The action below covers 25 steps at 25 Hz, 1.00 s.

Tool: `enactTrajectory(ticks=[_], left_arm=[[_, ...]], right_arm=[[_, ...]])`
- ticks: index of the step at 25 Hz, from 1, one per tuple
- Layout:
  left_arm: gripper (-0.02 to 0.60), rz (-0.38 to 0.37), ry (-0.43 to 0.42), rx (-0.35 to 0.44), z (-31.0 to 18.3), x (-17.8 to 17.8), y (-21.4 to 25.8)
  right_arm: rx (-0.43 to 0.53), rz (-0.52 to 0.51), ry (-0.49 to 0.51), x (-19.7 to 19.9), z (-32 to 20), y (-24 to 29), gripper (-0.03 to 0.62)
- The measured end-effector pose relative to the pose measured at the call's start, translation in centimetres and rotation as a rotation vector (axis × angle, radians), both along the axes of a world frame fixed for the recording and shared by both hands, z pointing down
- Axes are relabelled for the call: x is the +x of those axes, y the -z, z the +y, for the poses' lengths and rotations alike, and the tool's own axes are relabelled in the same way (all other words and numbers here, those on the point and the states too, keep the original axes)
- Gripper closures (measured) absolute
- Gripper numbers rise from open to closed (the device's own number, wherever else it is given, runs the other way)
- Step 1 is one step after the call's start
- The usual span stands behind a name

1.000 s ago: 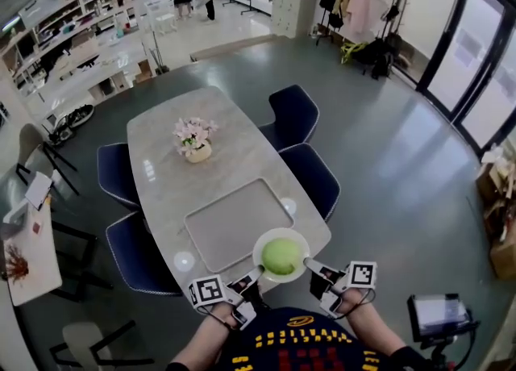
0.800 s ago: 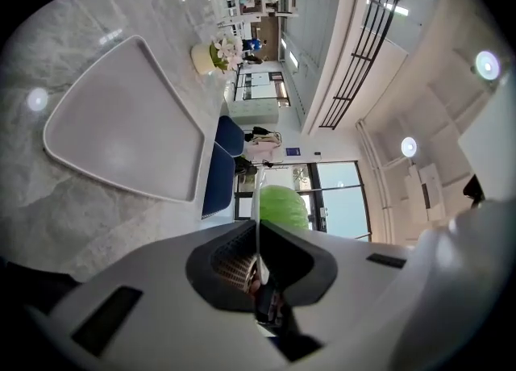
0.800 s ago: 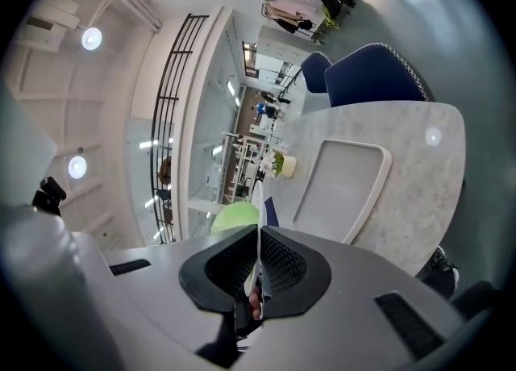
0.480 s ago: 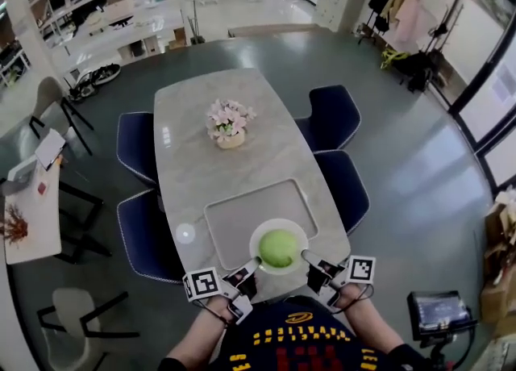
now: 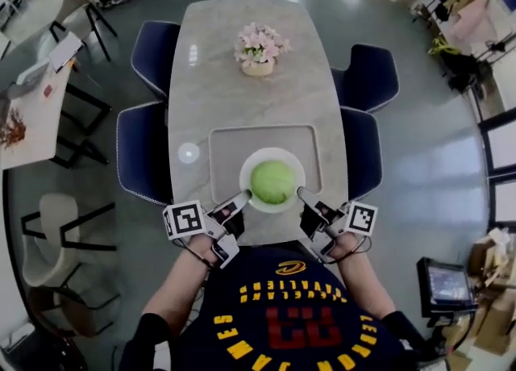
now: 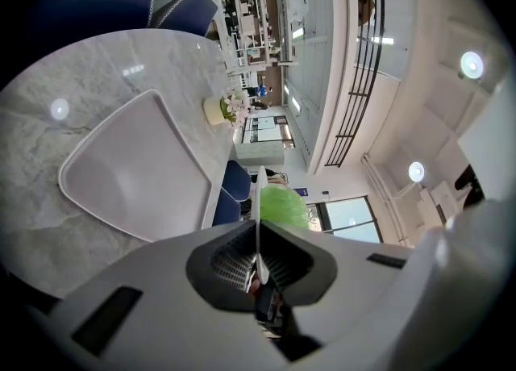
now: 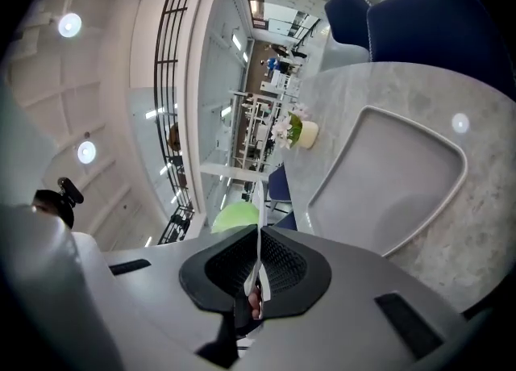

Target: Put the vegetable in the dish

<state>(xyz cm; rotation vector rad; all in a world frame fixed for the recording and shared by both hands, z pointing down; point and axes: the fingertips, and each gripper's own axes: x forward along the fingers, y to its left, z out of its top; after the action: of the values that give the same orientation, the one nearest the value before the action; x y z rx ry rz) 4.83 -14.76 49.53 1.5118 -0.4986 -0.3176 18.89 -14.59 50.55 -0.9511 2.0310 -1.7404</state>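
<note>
Vegetable, a round green head, sits in the white dish; placement is judged complete. The left tongs and right tongs are each clamped on the dish rim, one at either near side.

Change noted: a second ago the dish was at the near edge of the worktop, by a corner of the grey tray. It now lies over the tray's near half. Whether it rests there or hangs just above cannot be told.

Judged outstanding: confirm it is seated, then release both sides evenly.
</note>
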Motion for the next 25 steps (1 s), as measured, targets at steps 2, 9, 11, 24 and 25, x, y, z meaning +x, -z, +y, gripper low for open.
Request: enactTrajectory(ticks=[2,9,11,24,25], left_arm=[[0.569,0.011,0.035,0.017,-0.6,0.0,0.1],[0.569,-0.024,0.115,0.01,-1.4,0.5,-1.1],[0.569,-0.04,0.122,0.002,-1.3,0.4,-1.7],[0.568,-0.069,0.051,-0.014,-4.2,0.7,-6.2],[0.568,-0.081,0.045,-0.018,-4.4,0.6,-6.7]], right_arm=[[-0.003,-0.015,0.04,-0.5,-1.1,0.3,0.579],[-0.026,-0.031,0.133,-0.1,-3.0,-1.0,0.579],[-0.029,-0.031,0.148,-0.2,-3.1,-1.5,0.579],[-0.017,0.011,0.142,-0.1,-5.9,-5.6,0.579],[-0.017,0.013,0.14,0.0,-6.2,-6.0,0.579]])
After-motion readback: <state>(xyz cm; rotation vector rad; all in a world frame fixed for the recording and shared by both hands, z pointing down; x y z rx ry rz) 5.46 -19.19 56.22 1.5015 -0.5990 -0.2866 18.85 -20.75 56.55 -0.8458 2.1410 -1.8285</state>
